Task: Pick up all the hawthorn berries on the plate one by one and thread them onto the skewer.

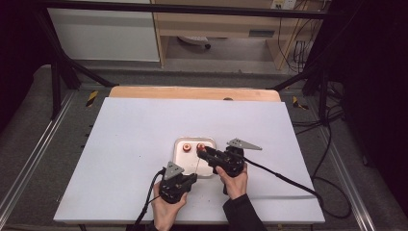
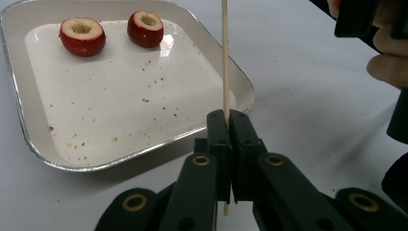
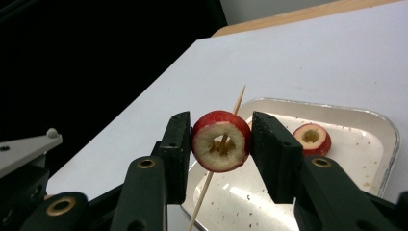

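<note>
a: how far along is the skewering?

b: early, i'd judge. the left gripper [image 2: 226,126] has its jaws pressed together on a skewer [image 2: 224,57], pinching it near its lower end so it stands up over the counter [image 2: 308,96] just beside the tray [image 2: 240,84].

a: and the right one?

b: the right gripper [image 3: 221,139] is pinching a cored red fruit [image 3: 221,141] between its two pads, hollow side facing the camera. the skewer's tip [image 3: 239,99] pokes out past the fruit's far side, and the stick runs through or right behind the core; i can't tell which for sure.

a: so one piece is going on. what's left?

b: two more fruits. one [image 2: 82,36] sits at the tray's far corner, the other [image 2: 145,28] just beside it, apart, both with the cored opening up. neither is touched.

a: where's all this from above?

b: in the high view both hands meet over the tray's near edge [image 1: 179,143], right gripper [image 1: 208,153] above it, left gripper [image 1: 185,179] just short of it.

a: anything already threaded lower on the stick?

b: nothing i can see; the stretch above the left jaws is bare.
</note>
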`<action>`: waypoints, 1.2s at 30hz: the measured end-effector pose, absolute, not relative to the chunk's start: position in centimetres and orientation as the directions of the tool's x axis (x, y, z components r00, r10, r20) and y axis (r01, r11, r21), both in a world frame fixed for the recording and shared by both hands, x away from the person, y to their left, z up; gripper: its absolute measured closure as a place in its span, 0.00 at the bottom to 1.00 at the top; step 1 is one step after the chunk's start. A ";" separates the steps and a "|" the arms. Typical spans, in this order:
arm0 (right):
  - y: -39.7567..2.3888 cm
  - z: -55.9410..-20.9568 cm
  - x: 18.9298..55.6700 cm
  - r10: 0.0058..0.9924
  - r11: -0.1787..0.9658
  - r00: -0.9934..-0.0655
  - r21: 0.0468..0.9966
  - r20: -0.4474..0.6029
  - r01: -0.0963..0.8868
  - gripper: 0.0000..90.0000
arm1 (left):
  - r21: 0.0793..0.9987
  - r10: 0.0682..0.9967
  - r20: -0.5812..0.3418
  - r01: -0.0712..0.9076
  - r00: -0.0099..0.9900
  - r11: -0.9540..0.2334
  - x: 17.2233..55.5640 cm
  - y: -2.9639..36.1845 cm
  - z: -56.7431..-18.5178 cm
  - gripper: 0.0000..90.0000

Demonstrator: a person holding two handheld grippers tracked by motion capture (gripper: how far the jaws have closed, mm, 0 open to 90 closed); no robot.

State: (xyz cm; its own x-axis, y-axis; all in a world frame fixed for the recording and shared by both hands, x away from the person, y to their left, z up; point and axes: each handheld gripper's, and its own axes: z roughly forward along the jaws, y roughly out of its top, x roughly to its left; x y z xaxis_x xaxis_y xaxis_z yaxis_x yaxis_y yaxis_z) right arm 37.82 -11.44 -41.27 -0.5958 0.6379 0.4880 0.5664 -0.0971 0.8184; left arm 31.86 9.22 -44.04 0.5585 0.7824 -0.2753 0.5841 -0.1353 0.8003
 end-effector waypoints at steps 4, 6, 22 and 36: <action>-11.2 -41.7 37.6 0.624 -0.080 -0.605 0.811 0.495 0.580 0.67 | 0.805 0.788 -0.264 0.577 0.556 -0.138 32.1 9.3 -43.7 0.98; -11.1 -41.8 37.4 0.620 -0.074 -0.608 0.808 0.496 0.584 0.67 | 0.809 0.788 -0.263 0.572 0.557 -0.135 32.3 9.3 -43.6 0.98; -10.7 -42.5 36.6 0.603 -0.028 -0.623 0.794 0.498 0.608 0.67 | 0.819 0.786 -0.241 0.554 0.570 -0.151 32.7 9.3 -43.3 0.98; -11.1 -42.1 36.5 0.615 0.008 -0.645 0.814 0.454 0.581 0.44 | 0.824 0.793 -0.201 0.537 0.575 -0.181 32.5 10.5 -43.4 0.98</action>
